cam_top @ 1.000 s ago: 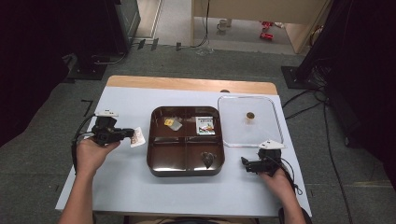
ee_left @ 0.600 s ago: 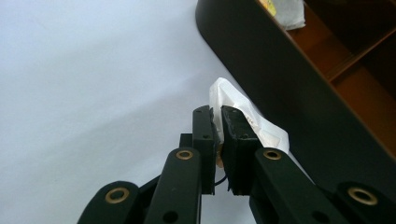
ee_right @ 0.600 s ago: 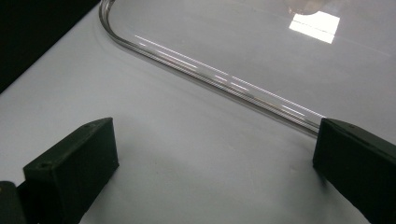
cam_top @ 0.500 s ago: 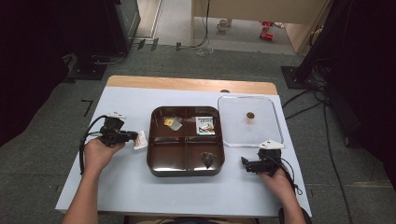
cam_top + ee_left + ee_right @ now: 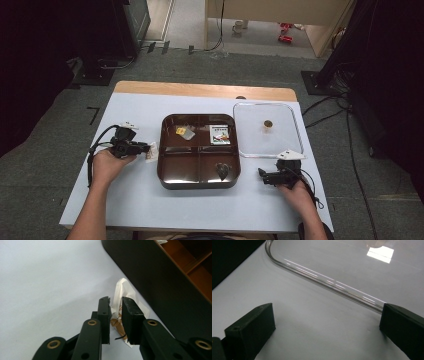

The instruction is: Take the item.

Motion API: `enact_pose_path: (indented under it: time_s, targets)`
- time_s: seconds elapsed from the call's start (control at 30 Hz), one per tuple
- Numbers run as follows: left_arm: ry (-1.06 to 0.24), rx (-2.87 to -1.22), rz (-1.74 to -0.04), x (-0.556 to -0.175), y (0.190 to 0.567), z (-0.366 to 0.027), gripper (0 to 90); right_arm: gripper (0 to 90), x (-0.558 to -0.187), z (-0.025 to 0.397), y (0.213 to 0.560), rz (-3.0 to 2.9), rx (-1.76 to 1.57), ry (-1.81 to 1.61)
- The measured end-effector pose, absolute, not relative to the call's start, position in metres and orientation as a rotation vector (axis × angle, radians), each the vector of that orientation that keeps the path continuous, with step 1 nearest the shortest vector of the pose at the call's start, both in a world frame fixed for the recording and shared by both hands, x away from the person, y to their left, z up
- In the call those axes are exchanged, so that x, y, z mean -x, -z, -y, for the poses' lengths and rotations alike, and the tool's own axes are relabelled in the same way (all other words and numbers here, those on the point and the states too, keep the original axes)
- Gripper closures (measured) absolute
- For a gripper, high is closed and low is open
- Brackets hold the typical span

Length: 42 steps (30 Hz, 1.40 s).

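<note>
left tool [image 5: 145, 148] moved nearer the tray [image 5: 199, 183] | clenched on packet [image 5: 122, 293] — right tool [image 5: 261, 175] released

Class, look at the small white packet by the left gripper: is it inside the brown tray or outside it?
Outside. The white packet lies on the table against the tray's outer wall, with the left gripper closed on its edge.
</note>
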<state>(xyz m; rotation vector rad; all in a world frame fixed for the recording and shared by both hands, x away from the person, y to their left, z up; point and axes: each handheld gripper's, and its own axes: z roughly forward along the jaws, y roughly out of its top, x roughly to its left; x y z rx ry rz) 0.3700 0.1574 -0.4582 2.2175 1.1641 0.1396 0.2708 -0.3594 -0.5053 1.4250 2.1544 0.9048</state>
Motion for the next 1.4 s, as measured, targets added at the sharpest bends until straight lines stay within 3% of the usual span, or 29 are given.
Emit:
enact_pose_path:
  time_s: [0.27,0.57,0.87,1.4]
  targets:
    - [-0.162,-2.190,-1.166,-0.369,0.454,-0.160,61.5,0.0,-0.271,0.359,0.505,-2.154,-1.425,-0.904]
    - [-0.245,-2.126,-1.149,-0.365,0.447,-0.171,52.1,0.0,-0.271,0.359,0.505,-2.154,-1.426,-0.905]
    - [-0.337,-2.086,-1.182,-0.360,0.450,-0.197,48.0,0.0,-0.271,0.359,0.505,-2.154,-1.427,-0.905]
    - [-0.387,-2.052,-1.319,-0.361,0.464,-0.231,42.9,0.0,-0.271,0.359,0.505,-2.154,-1.425,-0.905]
